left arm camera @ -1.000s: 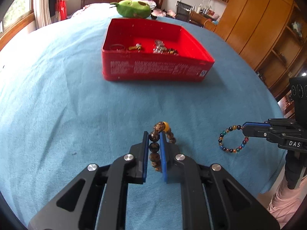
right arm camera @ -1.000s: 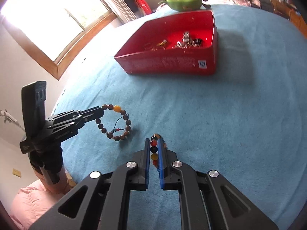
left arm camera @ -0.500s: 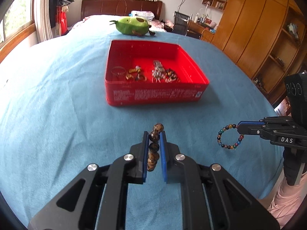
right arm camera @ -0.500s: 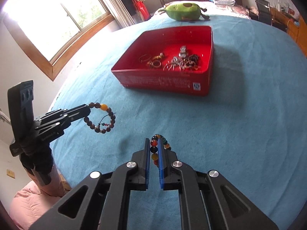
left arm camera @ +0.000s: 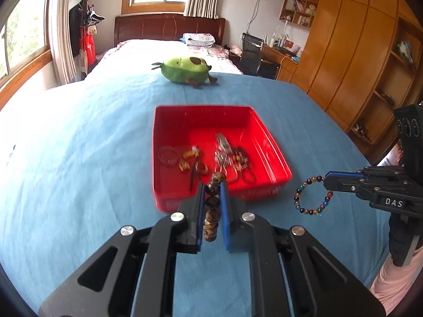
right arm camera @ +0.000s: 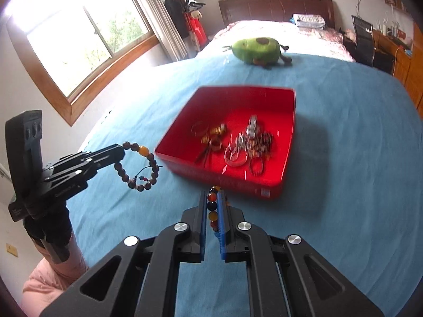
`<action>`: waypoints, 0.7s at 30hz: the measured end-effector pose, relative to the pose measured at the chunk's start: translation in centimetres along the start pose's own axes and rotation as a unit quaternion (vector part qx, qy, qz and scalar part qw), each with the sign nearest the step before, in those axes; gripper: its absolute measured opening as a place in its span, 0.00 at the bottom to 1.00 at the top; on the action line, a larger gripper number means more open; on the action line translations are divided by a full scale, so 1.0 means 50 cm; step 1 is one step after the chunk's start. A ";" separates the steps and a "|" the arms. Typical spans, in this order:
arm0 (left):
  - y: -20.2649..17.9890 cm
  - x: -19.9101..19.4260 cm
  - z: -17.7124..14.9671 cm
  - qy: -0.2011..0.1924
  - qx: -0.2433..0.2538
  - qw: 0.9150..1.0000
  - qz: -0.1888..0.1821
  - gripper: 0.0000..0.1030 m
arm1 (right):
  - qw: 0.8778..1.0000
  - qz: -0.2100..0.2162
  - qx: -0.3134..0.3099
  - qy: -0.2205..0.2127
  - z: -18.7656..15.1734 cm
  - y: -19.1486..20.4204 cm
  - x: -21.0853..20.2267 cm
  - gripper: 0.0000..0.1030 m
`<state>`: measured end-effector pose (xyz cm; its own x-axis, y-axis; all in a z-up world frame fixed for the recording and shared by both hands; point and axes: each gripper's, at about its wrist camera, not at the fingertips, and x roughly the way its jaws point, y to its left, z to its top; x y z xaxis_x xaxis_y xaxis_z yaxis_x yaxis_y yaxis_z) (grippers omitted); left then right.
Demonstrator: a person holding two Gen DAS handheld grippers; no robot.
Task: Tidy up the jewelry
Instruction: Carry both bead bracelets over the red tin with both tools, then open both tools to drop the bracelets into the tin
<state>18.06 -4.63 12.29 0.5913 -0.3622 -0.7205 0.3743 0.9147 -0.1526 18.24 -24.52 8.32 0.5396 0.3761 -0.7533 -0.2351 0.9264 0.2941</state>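
Note:
My left gripper is shut on a brown wooden bead bracelet, held in the air just before the near wall of the red tray. The bracelet hangs as a loop in the right wrist view. My right gripper is shut on a multicoloured bead bracelet, which hangs as a loop in the left wrist view, right of the tray. The tray holds several rings, bangles and chains.
The tray stands on a blue bedcover. A green avocado plush lies beyond it. Wooden wardrobes stand to the right, a window to the left.
Both grippers have risen off the bedcover with their bracelets and moved toward the red tray, which now lies closer and lower in both views.

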 end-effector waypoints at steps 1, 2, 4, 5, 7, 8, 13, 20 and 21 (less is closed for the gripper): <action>0.001 0.009 0.019 0.000 -0.002 1.000 0.004 0.09 | 1.000 0.001 0.001 -0.002 0.017 -0.001 0.004 0.07; 0.003 0.020 0.036 0.001 -0.003 1.000 0.006 0.09 | 1.000 0.002 0.002 -0.004 0.037 -0.003 0.010 0.07; 0.007 0.041 0.069 -0.001 -0.004 1.000 0.013 0.09 | 1.000 -0.002 0.003 -0.007 0.072 -0.008 0.026 0.07; 0.008 0.054 0.085 -0.001 -0.005 1.000 0.016 0.09 | 1.000 -0.005 0.003 -0.008 0.086 -0.011 0.035 0.07; 0.011 0.082 0.113 0.002 -0.008 1.000 0.014 0.09 | 1.000 -0.008 0.007 -0.005 0.119 -0.020 0.063 0.07; 0.012 0.096 0.123 0.005 -0.008 1.000 0.012 0.09 | 1.000 -0.008 0.009 -0.003 0.132 -0.024 0.078 0.07; 0.021 0.191 0.172 0.019 -0.012 1.000 0.010 0.09 | 1.000 -0.015 0.021 0.012 0.194 -0.056 0.169 0.07; 0.051 0.330 0.206 0.044 -0.029 0.999 0.010 0.09 | 0.999 -0.013 0.035 0.034 0.251 -0.096 0.300 0.07; 0.054 0.345 0.208 0.047 -0.030 0.998 0.012 0.09 | 0.998 -0.013 0.038 0.039 0.258 -0.102 0.319 0.07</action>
<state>36.69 -10.27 6.48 0.5288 -0.3249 -0.7841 0.3163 0.9327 -0.1732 38.46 -23.00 2.39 0.4791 0.3524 -0.8039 -0.1581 0.9355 0.3159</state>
